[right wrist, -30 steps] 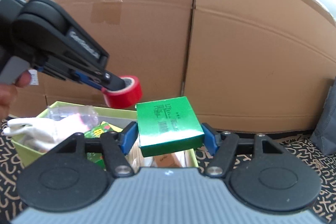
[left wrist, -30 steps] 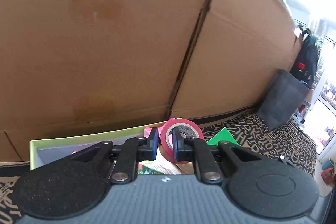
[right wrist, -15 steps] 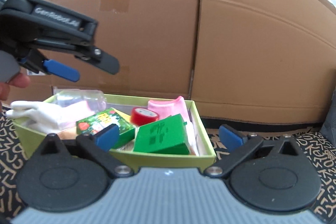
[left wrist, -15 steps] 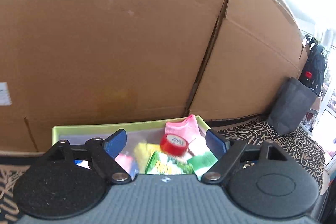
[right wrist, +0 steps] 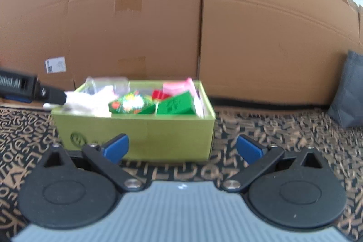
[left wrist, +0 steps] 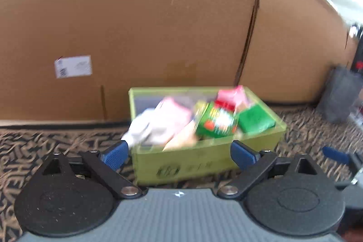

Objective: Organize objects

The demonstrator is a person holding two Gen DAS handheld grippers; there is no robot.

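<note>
— Left tool point(left wrist: 179, 154)?
— Spread wide, nothing between the blue pads point(left wrist: 114, 154); just been opening. Hanging short of the lime-green box point(left wrist: 204, 165), low over the patterned carpet point(left wrist: 45, 142).
— Right tool point(right wrist: 182, 149)?
— Also spread wide and empty, jaws just been opening. Pointed at the long side of the same box point(right wrist: 136, 128), with carpet point(right wrist: 283, 128) showing between the pads point(right wrist: 116, 147).
— Contents of the box?
— Crowded. Plain green carton point(right wrist: 175, 104) lying tilted toward the right end, red tape roll point(right wrist: 160, 94) just behind it, touching or nearly so; too blurred to tell which. Printed green carton with red fruit marks point(right wrist: 129, 104) near the middle, white cloth point(right wrist: 88, 101) heaped at the left end and spilling over the rim, pink fabric point(right wrist: 178, 85) standing up at the back, crumpled clear plastic point(right wrist: 106, 83) at the back left.
— Same from the left view?
— Yes, though smeared: plain green carton point(left wrist: 256, 119) at the right, printed carton point(left wrist: 215, 124) beside it, red roll point(left wrist: 224, 103) behind, white cloth point(left wrist: 143, 128) drooping over the near corner.
— Surroundings?
— Large cardboard cartons point(right wrist: 181, 26) standing as a wall right behind the box, white label point(right wrist: 55, 65) stuck low on the left one. Grey cushion point(right wrist: 349, 94) leaning at the far right. Tip of the left tool point(right wrist: 34, 89) poking into the right view beside the white cloth.
</note>
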